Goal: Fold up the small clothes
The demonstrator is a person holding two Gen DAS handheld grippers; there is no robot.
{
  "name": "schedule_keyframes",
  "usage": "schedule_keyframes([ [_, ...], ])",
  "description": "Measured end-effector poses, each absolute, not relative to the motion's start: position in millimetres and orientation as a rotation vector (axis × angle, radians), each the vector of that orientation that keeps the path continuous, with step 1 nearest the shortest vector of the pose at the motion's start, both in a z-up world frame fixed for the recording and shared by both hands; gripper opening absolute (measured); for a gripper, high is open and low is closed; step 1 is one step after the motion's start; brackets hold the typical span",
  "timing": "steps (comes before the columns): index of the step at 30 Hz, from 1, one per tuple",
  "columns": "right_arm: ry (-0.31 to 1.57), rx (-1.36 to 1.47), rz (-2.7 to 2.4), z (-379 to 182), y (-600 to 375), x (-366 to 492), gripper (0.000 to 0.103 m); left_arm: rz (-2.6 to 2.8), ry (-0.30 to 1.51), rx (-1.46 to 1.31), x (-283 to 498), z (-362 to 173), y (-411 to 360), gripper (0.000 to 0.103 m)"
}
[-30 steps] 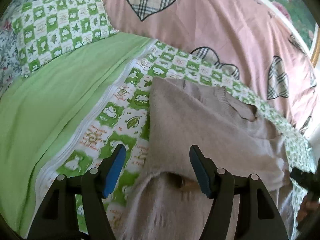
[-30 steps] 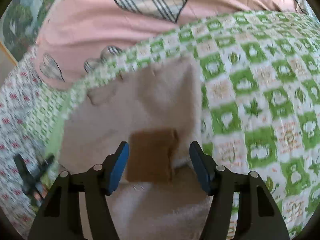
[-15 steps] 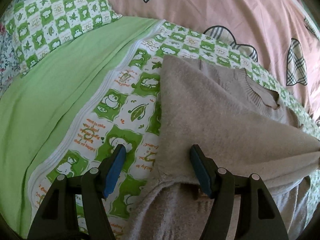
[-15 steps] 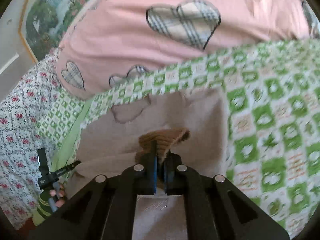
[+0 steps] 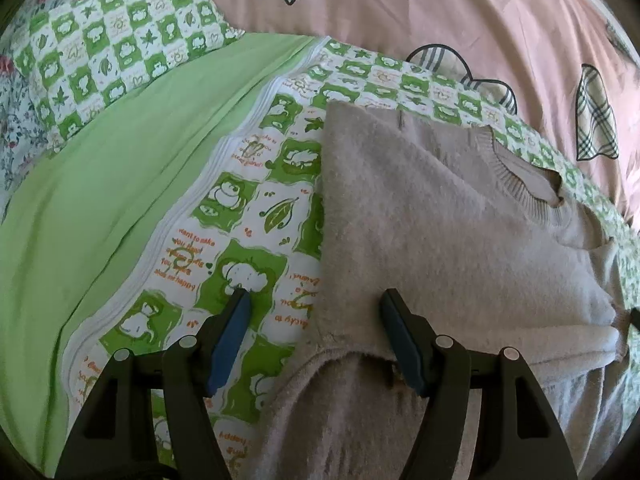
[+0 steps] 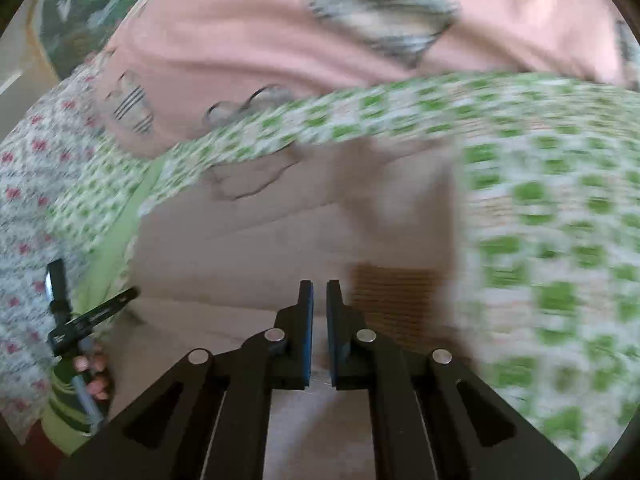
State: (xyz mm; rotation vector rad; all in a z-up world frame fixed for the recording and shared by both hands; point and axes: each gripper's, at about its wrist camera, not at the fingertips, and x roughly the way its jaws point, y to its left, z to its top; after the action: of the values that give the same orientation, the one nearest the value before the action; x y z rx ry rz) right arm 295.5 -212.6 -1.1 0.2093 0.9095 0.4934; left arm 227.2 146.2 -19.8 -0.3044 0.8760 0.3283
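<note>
In the left wrist view, the left gripper (image 5: 314, 332) is seen spread wide over the near edge of the beige sweater (image 5: 440, 220), nothing pinched; the ribbed collar (image 5: 520, 184) lies beyond on the green checked sheet (image 5: 260, 208). In the blurred right wrist view, the right gripper (image 6: 318, 300) is pressed together, apparently empty, beside a brown cuff (image 6: 396, 296); the pink quilt (image 6: 260, 32) lies farthest.

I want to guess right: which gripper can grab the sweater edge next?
Left, probably. The left gripper is open with the sweater edge between its fingers; the right gripper is shut, beside the brown cuff.
</note>
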Motion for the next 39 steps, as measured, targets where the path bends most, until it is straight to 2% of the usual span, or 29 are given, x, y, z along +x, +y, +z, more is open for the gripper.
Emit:
schedule_keyframes([
  [3, 1.029, 0.19, 0.386, -30.5, -215.4, 309.9, 0.008, 0.308, 0.889, -0.324, 217.0, -18.2, 150.0, 0.068],
  [8, 0.981, 0.303, 0.305, -24.5, -264.5, 281.7, 0.009, 0.267, 0.909, -0.311, 185.8, -6.2, 143.9, 0.067],
  [10, 0.95, 0.313, 0.291, -14.4, -279.0, 260.1, 0.016, 0.233, 0.91, -0.311, 169.4, -1.7, 137.9, 0.067],
  [12, 0.92, 0.344, 0.301, -5.9, -293.0, 243.4, 0.043, 0.182, 0.9, -0.316, 145.1, 3.6, 129.6, 0.067],
  [14, 0.876, 0.355, 0.315, 4.3, -303.8, 219.0, 0.05, 0.15, 0.905, -0.314, 125.8, 5.2, 123.5, 0.067],
  [26, 0.854, 0.395, 0.462, 2.2, -324.1, 120.0, 0.05, 0.044, 0.945, -0.398, -7.1, -10.1, 109.3, 0.07],
  [31, 0.873, 0.415, 0.521, -7.4, -329.2, 92.0, 0.051, 0.022, 0.99, -0.411, -40.9, -26.6, 101.7, 0.071],
  [39, 0.91, 0.472, 0.605, -23.2, -347.3, 56.8, 0.052, -0.136, 0.965, -0.561, -73.2, -41.5, 89.4, 0.074],
])
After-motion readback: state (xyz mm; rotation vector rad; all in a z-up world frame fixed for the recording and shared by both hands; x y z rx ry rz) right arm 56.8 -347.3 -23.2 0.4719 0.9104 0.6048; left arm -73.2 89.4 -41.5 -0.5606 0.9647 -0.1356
